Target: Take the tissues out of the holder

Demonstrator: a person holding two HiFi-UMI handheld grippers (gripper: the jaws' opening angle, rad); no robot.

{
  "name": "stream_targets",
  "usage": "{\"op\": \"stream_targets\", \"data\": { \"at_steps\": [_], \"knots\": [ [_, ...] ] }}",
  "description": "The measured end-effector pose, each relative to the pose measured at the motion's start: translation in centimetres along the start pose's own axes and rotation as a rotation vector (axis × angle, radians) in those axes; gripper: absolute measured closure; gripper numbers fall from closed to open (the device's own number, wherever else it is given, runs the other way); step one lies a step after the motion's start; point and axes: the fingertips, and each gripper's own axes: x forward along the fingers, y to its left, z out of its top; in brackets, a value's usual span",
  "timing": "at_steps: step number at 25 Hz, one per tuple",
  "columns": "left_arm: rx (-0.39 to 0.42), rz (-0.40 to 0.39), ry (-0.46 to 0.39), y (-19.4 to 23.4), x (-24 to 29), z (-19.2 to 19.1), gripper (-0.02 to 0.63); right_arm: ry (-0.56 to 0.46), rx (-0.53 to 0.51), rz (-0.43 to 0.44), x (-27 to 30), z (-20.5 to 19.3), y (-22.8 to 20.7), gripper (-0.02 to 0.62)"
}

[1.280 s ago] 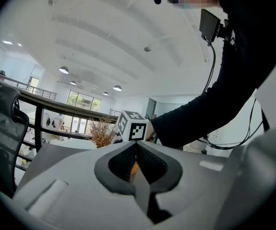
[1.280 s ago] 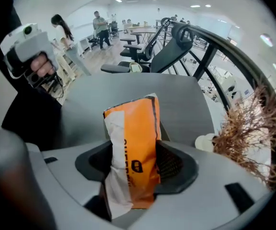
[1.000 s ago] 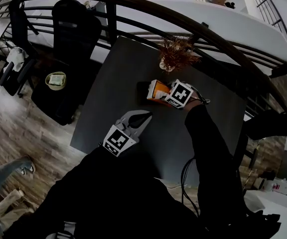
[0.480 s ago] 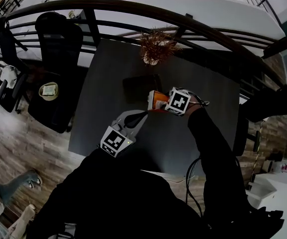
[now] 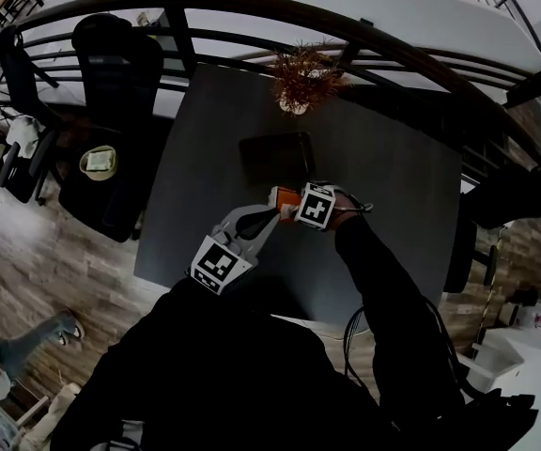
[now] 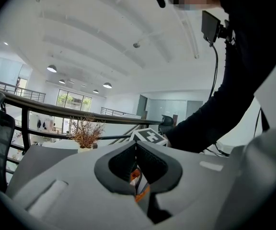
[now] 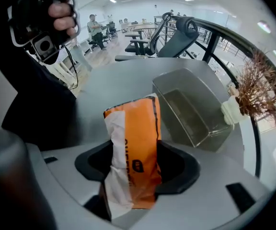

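Item: orange-and-white soft plastic pack of tissues [image 7: 138, 133], already out of its holder.
Location: we find it over the middle of the dark grey table [image 5: 393, 186], just on the near-edge side of the holder. We cannot tell whether its lower end touches the tabletop.
Holder: clear rectangular plastic box [image 7: 195, 121], empty, lying toward the far edge just before the dried brown plant in a white pot [image 5: 301, 75].
Right gripper [image 7: 135, 164]: pointing steeply down, its jaws pinch the pack across its narrow sides, about midway along its length.
Left gripper [image 6: 136, 147]: jaws drawn together at the tips with nothing pinched. It sits close beside the pack, and a sliver of orange shows through the slit.
Weight: we judge it light, and one gripper carries it without sag.
Stiffness: we judge it soft and compressible. The film wrinkles at the grip, so the pads sink in a little.
Surface: glossy film, likely slippery, so we would keep a firm squeeze.
Fragility: low, since creasing is the only risk we see.
Best hold: across the narrow sides near the middle, as it is held now, and clear of the loose white end flap.
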Motion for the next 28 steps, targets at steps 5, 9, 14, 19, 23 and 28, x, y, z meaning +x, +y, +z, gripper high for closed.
{"op": "stream_targets", "data": {
  "at_steps": [5,9,14,19,23,28],
  "knots": [
    [-0.003,0.013,0.008,0.5,-0.5,-0.4,0.598,0.022,0.006,0.004,2.7,-0.3,0.4,0.337],
    [-0.005,0.021,0.012,0.9,-0.8,-0.7,0.598,0.036,-0.003,-0.001,4.6,-0.6,0.6,0.336],
    [-0.008,0.027,0.016,1.2,-1.2,-1.0,0.598,0.035,0.015,0.003,6.2,-0.8,1.0,0.330],
    [-0.013,0.032,0.020,1.3,-1.7,-1.3,0.598,0.027,0.013,-0.011,5.8,-0.5,1.0,0.264],
    [-0.012,0.031,0.017,1.3,-2.0,-1.1,0.598,-0.071,0.018,-0.057,2.1,0.6,1.1,0.259],
    [-0.002,0.022,0.014,0.7,-2.4,-0.5,0.598,-0.376,0.130,-0.178,-6.4,2.6,1.6,0.260]
  ]
}}
